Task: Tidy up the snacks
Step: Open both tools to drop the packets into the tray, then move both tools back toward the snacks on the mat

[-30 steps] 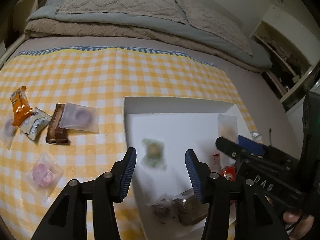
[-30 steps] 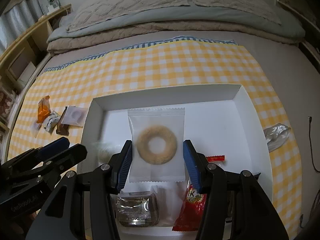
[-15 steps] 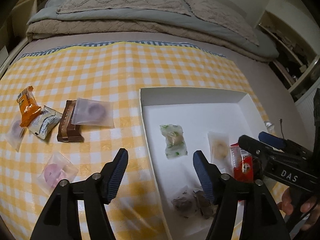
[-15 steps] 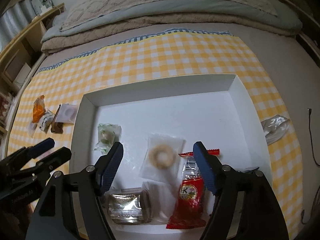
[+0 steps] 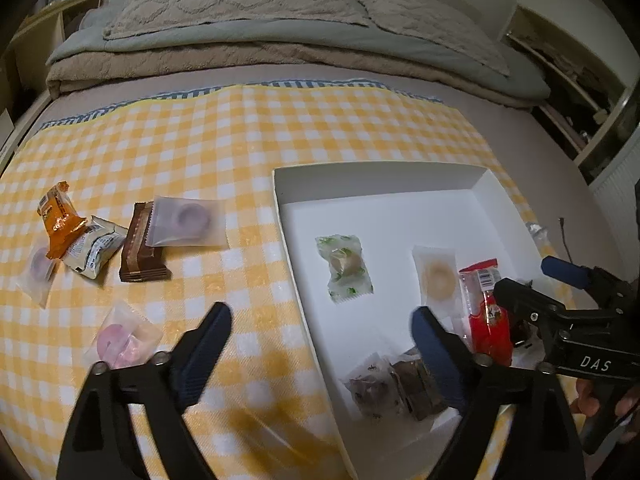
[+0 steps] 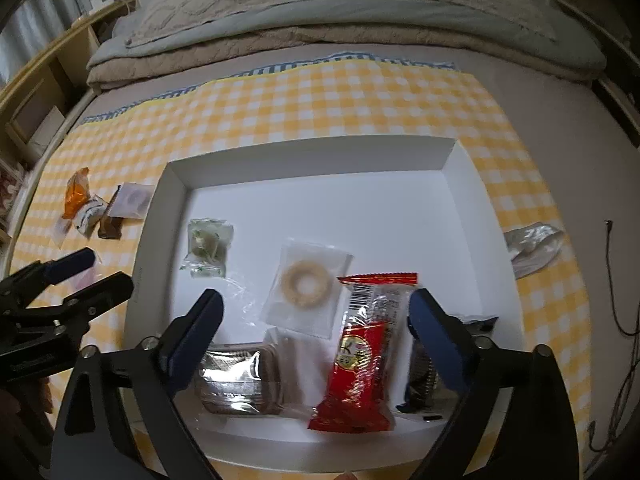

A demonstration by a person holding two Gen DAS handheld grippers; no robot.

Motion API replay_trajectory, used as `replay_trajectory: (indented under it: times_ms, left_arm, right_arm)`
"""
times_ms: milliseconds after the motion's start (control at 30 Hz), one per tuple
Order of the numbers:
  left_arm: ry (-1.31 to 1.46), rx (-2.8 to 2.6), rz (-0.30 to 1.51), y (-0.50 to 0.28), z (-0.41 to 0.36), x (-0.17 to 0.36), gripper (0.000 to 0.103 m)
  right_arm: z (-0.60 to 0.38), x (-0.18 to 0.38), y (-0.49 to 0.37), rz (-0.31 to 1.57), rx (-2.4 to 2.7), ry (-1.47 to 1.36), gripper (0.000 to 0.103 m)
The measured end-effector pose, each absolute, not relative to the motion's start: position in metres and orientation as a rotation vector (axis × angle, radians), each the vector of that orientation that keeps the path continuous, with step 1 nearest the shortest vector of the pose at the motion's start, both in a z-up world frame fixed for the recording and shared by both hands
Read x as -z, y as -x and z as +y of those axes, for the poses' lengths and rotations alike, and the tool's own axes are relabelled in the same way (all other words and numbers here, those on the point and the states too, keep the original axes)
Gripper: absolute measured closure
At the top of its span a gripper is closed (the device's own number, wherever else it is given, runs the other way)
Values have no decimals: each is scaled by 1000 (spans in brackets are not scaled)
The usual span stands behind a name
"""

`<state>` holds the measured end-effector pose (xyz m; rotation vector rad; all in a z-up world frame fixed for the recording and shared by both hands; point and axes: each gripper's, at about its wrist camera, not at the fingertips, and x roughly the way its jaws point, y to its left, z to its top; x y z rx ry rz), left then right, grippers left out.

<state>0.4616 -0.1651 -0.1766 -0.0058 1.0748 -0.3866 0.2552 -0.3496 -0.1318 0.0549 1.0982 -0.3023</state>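
Note:
A white box (image 6: 312,160) (image 5: 380,172) lies on the yellow checked cloth. In it are a green-printed candy (image 6: 208,246) (image 5: 346,262), a beige ring biscuit in a clear bag (image 6: 306,286) (image 5: 438,280), a red packet (image 6: 362,350) (image 5: 486,312) and brown wrapped cakes (image 6: 238,378). Left of the box lie an orange packet (image 5: 60,216), a white packet (image 5: 94,250), a brown bar (image 5: 140,248), a purple ring bag (image 5: 188,222) and a pink ring bag (image 5: 122,338). My left gripper (image 5: 320,340) is open and empty over the box's left wall. My right gripper (image 6: 314,328) is open and empty above the biscuit and red packet.
A crumpled clear wrapper (image 6: 534,244) lies on the cloth right of the box. A dark cable (image 6: 616,280) runs at the far right. Folded blankets and pillows (image 5: 280,28) lie at the back, and wooden shelves (image 6: 44,80) stand at the left.
My right gripper opened and let the ring biscuit drop into the box, then drew back. My left gripper released the green candy into the box, opened wider and shifted left.

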Motion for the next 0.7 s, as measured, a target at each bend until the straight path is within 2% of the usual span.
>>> replay_trajectory:
  times_ms: [133, 700]
  left_arm:
    - [0, 392, 1064, -454, -160, 171, 0]
    - [-5, 379, 1016, -421, -117, 126, 0]
  right_arm:
    - [-350, 127, -250, 1086, 316, -75, 0]
    - [-330, 93, -220, 1007, 328, -56, 0]
